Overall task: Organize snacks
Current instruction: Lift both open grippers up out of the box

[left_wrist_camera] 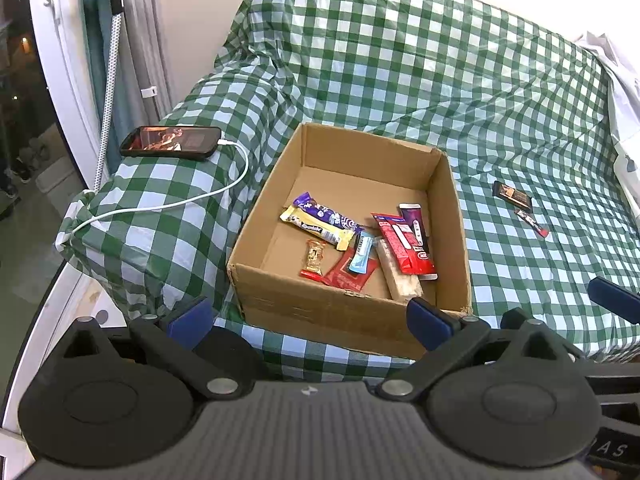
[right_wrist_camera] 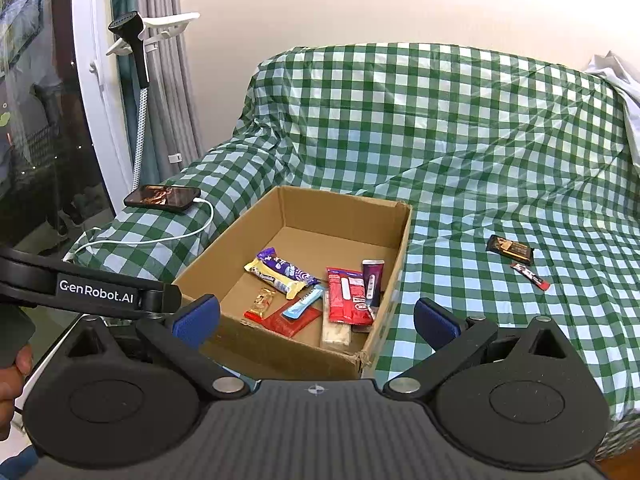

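Observation:
An open cardboard box sits on a sofa under a green checked cloth. Several wrapped snack bars lie inside it, among them a purple bar and a red pack. Two snacks lie on the cloth right of the box: a dark brown pack and a small red bar. My left gripper is open and empty before the box's near wall. My right gripper is open and empty at the box's near right corner.
A phone with a white charging cable lies on the sofa arm left of the box. A white door frame and grey curtains stand at the left. White fabric lies at the sofa's right end.

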Demonstrator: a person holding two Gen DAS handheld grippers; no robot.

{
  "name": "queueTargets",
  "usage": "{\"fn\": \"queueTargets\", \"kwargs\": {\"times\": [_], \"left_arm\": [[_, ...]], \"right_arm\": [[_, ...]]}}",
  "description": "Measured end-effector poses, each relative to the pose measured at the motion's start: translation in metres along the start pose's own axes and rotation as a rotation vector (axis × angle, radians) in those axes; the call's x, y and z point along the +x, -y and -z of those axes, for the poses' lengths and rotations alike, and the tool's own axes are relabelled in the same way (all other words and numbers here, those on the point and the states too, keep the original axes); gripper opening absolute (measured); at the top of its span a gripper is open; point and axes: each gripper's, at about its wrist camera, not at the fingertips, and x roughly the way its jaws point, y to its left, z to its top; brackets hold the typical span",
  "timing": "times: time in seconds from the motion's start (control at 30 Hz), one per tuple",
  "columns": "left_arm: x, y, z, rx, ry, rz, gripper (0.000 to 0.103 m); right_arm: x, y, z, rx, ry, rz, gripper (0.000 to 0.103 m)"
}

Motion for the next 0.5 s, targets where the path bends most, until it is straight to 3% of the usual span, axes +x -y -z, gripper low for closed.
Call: {"fn": "queueTargets", "kwargs": {"times": [0.5], "left_arm": [[0.014, -0.003, 0.003, 0.004, -0.038, -0.004, 0.103]], "right_arm": [[0.009, 0.003, 0.005, 0.006, -0.037, -0.002, 0.102]]}}
